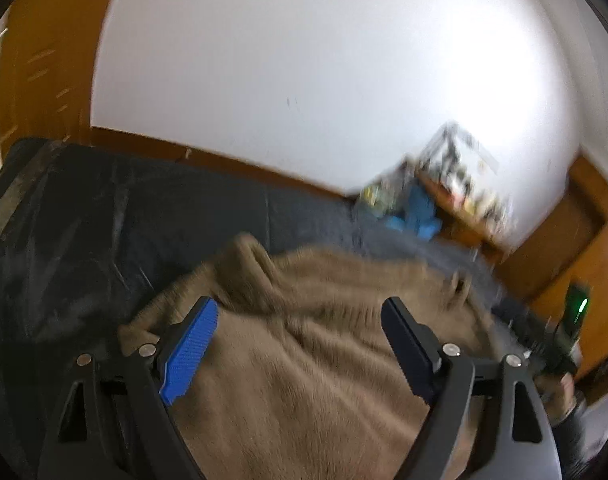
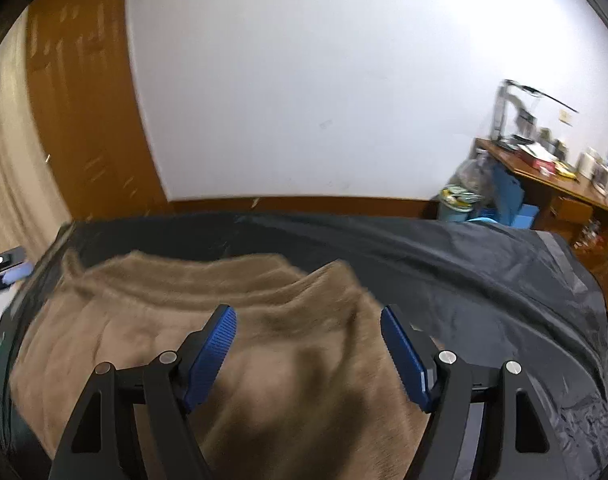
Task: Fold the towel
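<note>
A tan fleecy towel (image 1: 304, 360) lies rumpled on a dark cover (image 1: 103, 216). My left gripper (image 1: 297, 310) hovers over the towel's left part with its jaws wide apart and nothing between them. In the right wrist view the same towel (image 2: 163, 312) shows folded layers along its far edge. My right gripper (image 2: 308, 318) is open above the towel's right corner, holding nothing. At the right edge of the left wrist view I see the right gripper's body (image 1: 560, 344) with a hand on it. The left gripper's tip (image 2: 7, 268) shows at the far left of the right wrist view.
The dark cover (image 2: 484, 280) spreads wide to the right of the towel. A white wall and wooden skirting stand behind. A cluttered wooden desk (image 2: 552, 176) with a bin and blue items (image 2: 504, 200) is at the far right. A wooden wardrobe (image 2: 83, 100) and curtain stand left.
</note>
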Motion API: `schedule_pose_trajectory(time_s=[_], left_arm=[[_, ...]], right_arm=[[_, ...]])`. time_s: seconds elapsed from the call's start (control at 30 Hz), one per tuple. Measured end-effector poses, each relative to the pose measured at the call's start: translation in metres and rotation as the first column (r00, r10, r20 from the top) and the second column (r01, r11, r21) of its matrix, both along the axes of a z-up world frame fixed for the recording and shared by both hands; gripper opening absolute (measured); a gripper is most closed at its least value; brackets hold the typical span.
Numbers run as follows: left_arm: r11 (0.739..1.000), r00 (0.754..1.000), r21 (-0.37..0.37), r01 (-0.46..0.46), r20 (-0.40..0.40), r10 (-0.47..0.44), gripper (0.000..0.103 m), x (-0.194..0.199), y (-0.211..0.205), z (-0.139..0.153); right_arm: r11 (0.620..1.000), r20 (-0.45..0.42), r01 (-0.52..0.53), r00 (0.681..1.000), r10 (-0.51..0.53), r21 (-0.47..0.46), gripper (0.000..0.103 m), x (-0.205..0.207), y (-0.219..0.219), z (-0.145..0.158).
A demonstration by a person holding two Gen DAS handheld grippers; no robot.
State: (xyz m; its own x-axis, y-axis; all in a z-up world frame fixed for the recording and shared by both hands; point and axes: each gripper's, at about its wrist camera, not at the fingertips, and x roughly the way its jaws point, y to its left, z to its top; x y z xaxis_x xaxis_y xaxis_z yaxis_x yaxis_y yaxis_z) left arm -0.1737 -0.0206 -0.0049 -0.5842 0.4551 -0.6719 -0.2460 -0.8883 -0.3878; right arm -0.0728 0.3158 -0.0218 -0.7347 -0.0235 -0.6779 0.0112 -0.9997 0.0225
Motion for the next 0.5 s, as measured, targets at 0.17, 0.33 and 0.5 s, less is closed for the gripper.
schedule_pose_trajectory(time_s=[0.17,0.33,0.5], left_arm=[[0.992,0.995,-0.118,-0.042,0.090,0.052,0.087,-0.015,0.019,-0.036],[0.985,0.976,-0.117,-0.124,0.166,0.143,0.087,-0.036,0.009,-0.067],[0.966,0.987,-0.232,-0.113,0.088,0.136,0.089,-0.026,0.031,-0.074]], right_arm=[[0.987,0.116,-0.143,0.984,0.134,0.069,0.077,-0.027,-0.044,-0.029],[0.978,0.240,-0.176,0.960,0.145,0.111,0.077,-0.063,-0.055,-0.061],[0.987,0.284,-0.156,0.949,0.138,0.043,0.083,-0.080,-0.043,-0.079]])
